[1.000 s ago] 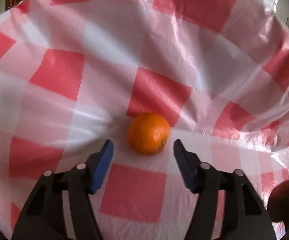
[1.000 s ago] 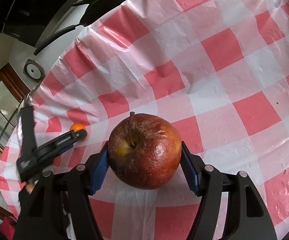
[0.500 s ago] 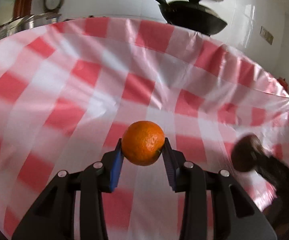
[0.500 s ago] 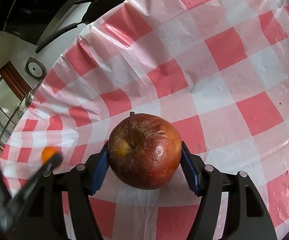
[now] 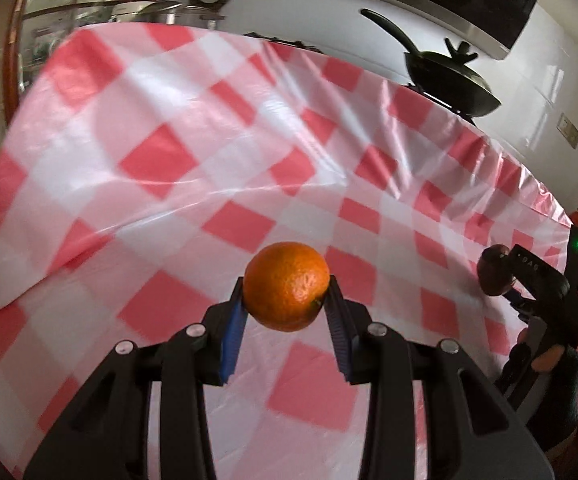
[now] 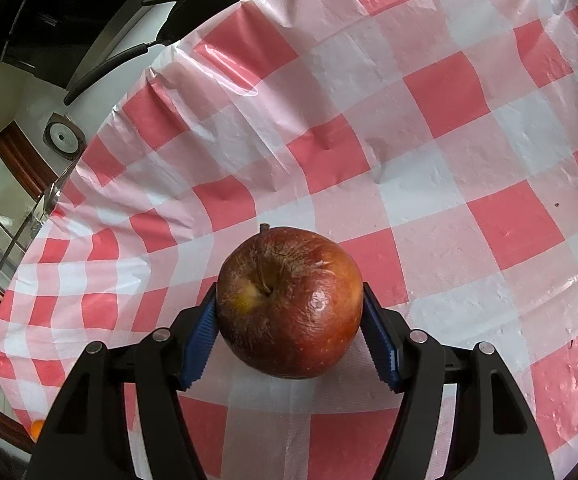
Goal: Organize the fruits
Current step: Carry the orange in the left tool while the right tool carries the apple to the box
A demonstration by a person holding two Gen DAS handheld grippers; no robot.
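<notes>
A small orange [image 5: 286, 286] hangs above the red-and-white checked tablecloth [image 5: 169, 168], with my left gripper [image 5: 286, 308] shut on it; its blue pads [image 5: 233, 332] press on both sides. A wrinkled dark red apple [image 6: 289, 300] sits stem-up between the blue pads [image 6: 199, 344] of my right gripper [image 6: 289, 340], which is shut on it just over the cloth [image 6: 449, 208]. In the left wrist view the right gripper [image 5: 501, 280] shows at the far right with the apple [image 5: 493, 274] in it. A sliver of the orange [image 6: 37, 427] peeks in at the lower left of the right wrist view.
A black lidded pan [image 5: 449, 76] stands beyond the table's far edge, against a white wall. A metal pot and a glass door [image 5: 49, 20] lie at the far left. A dark hood [image 6: 29, 12] hangs over that side. A person's hand [image 5: 549, 360] holds the right gripper.
My left gripper shut on the orange, lifted it off the cloth and swung back and sideways, so more of the table and the kitchen came into view. The right gripper with the apple stayed still.
</notes>
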